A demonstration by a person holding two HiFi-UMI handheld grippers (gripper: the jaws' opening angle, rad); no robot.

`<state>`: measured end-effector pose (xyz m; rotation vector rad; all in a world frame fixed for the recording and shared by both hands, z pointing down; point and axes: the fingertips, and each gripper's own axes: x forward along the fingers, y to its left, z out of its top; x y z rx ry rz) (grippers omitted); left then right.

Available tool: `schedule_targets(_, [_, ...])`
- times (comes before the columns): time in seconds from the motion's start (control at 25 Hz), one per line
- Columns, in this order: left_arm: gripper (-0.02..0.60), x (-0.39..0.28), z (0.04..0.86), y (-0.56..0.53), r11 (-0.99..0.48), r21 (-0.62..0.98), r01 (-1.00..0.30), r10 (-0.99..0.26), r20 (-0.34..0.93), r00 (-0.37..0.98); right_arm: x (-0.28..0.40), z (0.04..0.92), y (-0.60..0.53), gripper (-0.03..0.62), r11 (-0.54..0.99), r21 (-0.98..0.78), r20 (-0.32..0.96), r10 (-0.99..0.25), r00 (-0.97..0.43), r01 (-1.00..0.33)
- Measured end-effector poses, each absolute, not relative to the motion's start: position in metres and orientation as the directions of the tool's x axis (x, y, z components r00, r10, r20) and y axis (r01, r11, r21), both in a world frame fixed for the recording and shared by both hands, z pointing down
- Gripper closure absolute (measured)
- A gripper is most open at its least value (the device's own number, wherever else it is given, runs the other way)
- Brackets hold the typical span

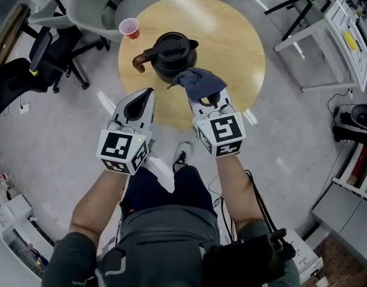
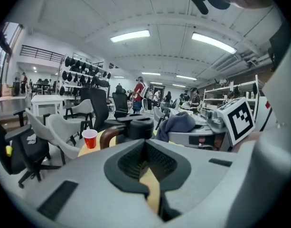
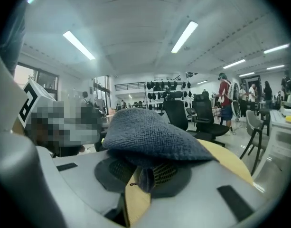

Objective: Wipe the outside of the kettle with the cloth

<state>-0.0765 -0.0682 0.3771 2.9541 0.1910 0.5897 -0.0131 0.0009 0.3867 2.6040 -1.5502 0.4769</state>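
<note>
A black kettle (image 1: 171,55) with a brown handle end stands on the round wooden table (image 1: 231,46). My right gripper (image 1: 210,103) is shut on a blue-grey cloth (image 1: 199,81), which hangs bunched over its tips just right of the kettle's near side. In the right gripper view the cloth (image 3: 152,137) drapes over the jaws and hides the kettle. My left gripper (image 1: 138,105) is shut and empty, at the table's near edge left of the kettle. The left gripper view shows the kettle (image 2: 136,129) ahead and the cloth (image 2: 178,123) to its right.
A red plastic cup (image 1: 130,28) stands at the table's far left edge. Office chairs (image 1: 81,11) sit beyond the table on the left, and desks (image 1: 333,34) on the right. A person's legs and shoe (image 1: 181,156) are below the grippers.
</note>
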Motion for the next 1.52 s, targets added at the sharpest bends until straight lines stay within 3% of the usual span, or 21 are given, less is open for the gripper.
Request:
schedule_targets(0.16, [0.572,-0.067,0.363,-0.065,-0.987,0.145,0.065,0.112,0.346,0.931,-0.002,0.378,-0.003,0.508,-0.463,-0.081,0.293,-0.857,0.423,-0.883])
schedule_targets(0.6, [0.572,-0.052,0.409,-0.061,-0.977,0.19,0.095,0.16,0.367,0.916,0.005,0.42,-0.002,0.508,-0.475,-0.047,0.274,-0.852,0.446,-0.879])
schedule_targets(1.12, [0.572,-0.042,0.449,-0.063,-0.968,0.222,0.121,0.201,0.385,0.901,0.004,0.54,-0.006,0.508,-0.48,-0.068,0.479,-0.785,0.393,-0.875])
schedule_targets(1.36, [0.572,-0.046,0.452,-0.064,-0.974,0.207,0.092,0.168,0.388,0.906,0.001,0.55,-0.002,0.505,-0.453,-0.076,0.513,-0.782,0.354,-0.888])
schedule_targets(1.52, [0.572,-0.056,0.438,-0.059,-0.965,0.24,0.108,0.198,0.394,0.898,-0.004,0.513,0.008,0.503,-0.464,-0.099,0.499,-0.789,0.359,-0.88])
